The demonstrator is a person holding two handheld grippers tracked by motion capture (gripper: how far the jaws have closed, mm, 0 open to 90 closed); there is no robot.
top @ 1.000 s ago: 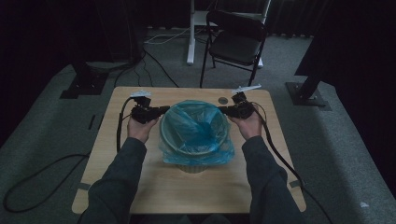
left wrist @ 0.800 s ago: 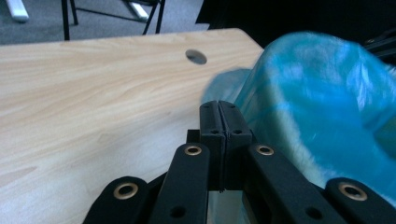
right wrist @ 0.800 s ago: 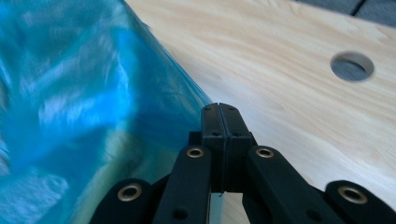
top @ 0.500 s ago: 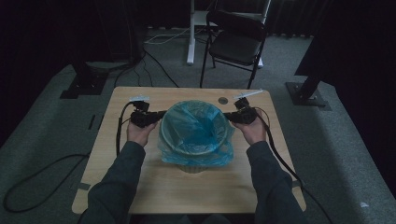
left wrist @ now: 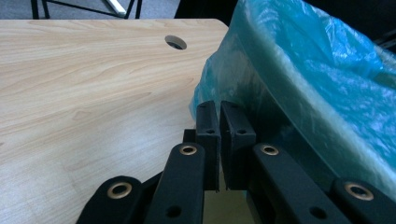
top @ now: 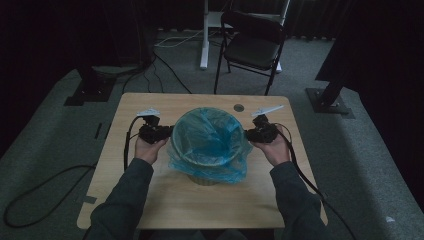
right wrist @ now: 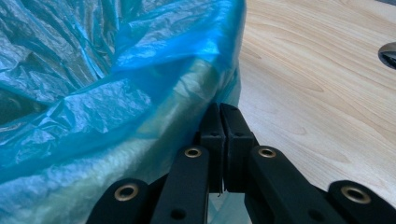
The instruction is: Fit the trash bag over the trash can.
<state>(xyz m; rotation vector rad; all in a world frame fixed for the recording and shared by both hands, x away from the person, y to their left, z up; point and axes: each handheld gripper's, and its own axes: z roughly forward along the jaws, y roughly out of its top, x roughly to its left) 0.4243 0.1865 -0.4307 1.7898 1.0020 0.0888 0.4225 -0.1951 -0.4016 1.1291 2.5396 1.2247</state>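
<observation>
No brand or writing can be read anywhere. At the near edge of the wooden table (top: 150, 200) the person's two sleeved forearms come in, each hand gripping a black tool. A round waste bin (top: 205, 177) stands at the middle of the table, lined with a blue plastic bag (top: 210, 137) whose mouth is folded out over the rim and hangs down the sides. The left gripper (top: 169, 132) sits at the bin's left side, its fingers (left wrist: 208, 122) pressed together with only a thin slit between them, the tips against the hanging bag film; whether film is caught between them cannot be told. The right gripper (top: 248, 134) sits at the bin's right side, its fingers (right wrist: 233, 122) likewise pressed together, tips tucked under the overhanging bag just below the rim, and again a pinch on the film cannot be confirmed. Cables trail from both tools back off the near edge. Toward the far edge the table has a round cable hole (top: 238, 107). Beyond the table a black folding chair (top: 252, 47) stands on grey carpet, with a white desk leg (top: 204, 35) beside it and dark stand bases at either side.
</observation>
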